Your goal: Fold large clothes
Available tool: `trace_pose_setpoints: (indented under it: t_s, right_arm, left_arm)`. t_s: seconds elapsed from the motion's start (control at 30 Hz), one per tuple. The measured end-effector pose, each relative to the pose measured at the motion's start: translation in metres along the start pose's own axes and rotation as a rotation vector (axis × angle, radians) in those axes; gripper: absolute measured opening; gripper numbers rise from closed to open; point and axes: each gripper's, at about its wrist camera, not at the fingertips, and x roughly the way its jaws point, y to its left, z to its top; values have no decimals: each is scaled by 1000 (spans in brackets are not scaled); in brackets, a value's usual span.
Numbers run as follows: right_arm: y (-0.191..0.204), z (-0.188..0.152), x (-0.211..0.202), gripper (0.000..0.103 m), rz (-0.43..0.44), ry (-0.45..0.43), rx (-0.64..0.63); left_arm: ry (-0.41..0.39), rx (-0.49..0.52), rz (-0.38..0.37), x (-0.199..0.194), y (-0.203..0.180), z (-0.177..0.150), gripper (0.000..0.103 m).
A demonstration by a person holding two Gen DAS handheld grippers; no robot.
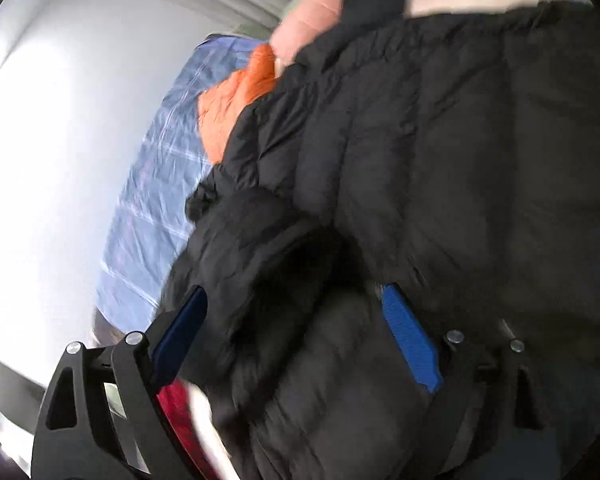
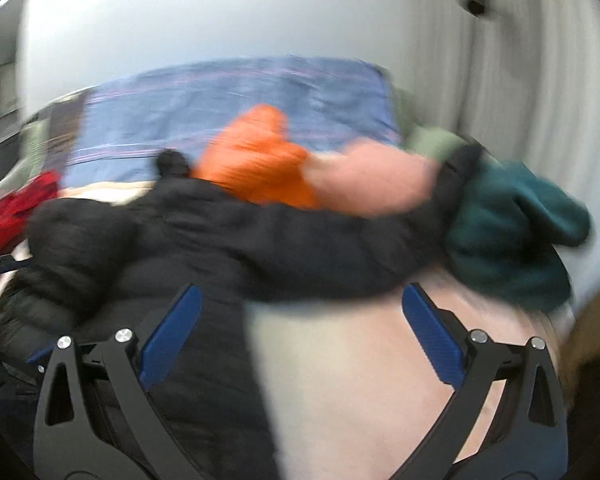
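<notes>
A black puffer jacket (image 1: pixel 400 168) fills most of the left wrist view and lies across the bed in the right wrist view (image 2: pixel 204 236). My left gripper (image 1: pixel 296 300) is open, its blue pads (image 1: pixel 408 340) spread on either side of a bunched fold of the jacket, maybe a sleeve. My right gripper (image 2: pixel 300 300) is open just above the jacket's near edge and the pale sheet (image 2: pixel 360 360). Both views are blurred by motion.
An orange garment (image 2: pixel 256 160), a pink one (image 2: pixel 372 180), a dark teal one (image 2: pixel 508 240) and a red one (image 2: pixel 16 204) lie around the jacket. A blue striped bedcover (image 2: pixel 228 96) lies behind, with white wall and curtain beyond.
</notes>
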Motion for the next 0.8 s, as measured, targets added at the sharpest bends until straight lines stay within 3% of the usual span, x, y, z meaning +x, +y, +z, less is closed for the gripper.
trace_pose_setpoints:
  t_s: [0.03,0.13,0.2,0.27,0.3,0.37,0.5,0.57,0.6,0.63,0.7,0.8]
  right_arm:
    - [20,8,-2,78,81,-26,-59]
    - [78,25,-3,49,254,-50,-230]
    - [121,31,-2,47,347,-62,-350]
    - [175,32,2,52,434,-85,-482]
    - [203,29,6,59,464,-83,-540]
    - [248,21,15,61,495,-77,-635]
    - [324,-1,45,58,448,-87,-773]
    - [356,-8,74,47,376,-62,-812]
    - [365,-9,89,37,359,-25,-812]
    - [371,-9,100,20,349,3,-804]
    - [365,0,114,4,335,23,-755]
    - [309,43,94,3,362,-33,-508]
  left_arm:
    - [7,-43,0,-6,6,-9,89]
    - [119,-217,62,-8,25,-48,89]
    - [232,-342,116,3,46,-82,89]
    - [311,-466,142,9,64,-116,89]
    - [331,-510,147,9,70,-127,89]
    - [358,-599,151,12,82,-145,89]
    - [327,-723,105,13,91,-158,89]
    - [319,-753,95,14,98,-164,89]
    - [320,-766,91,12,100,-167,89]
    - [320,-780,86,17,103,-168,89]
    - [318,-818,78,28,108,-168,89]
    - [291,-866,78,26,112,-167,89]
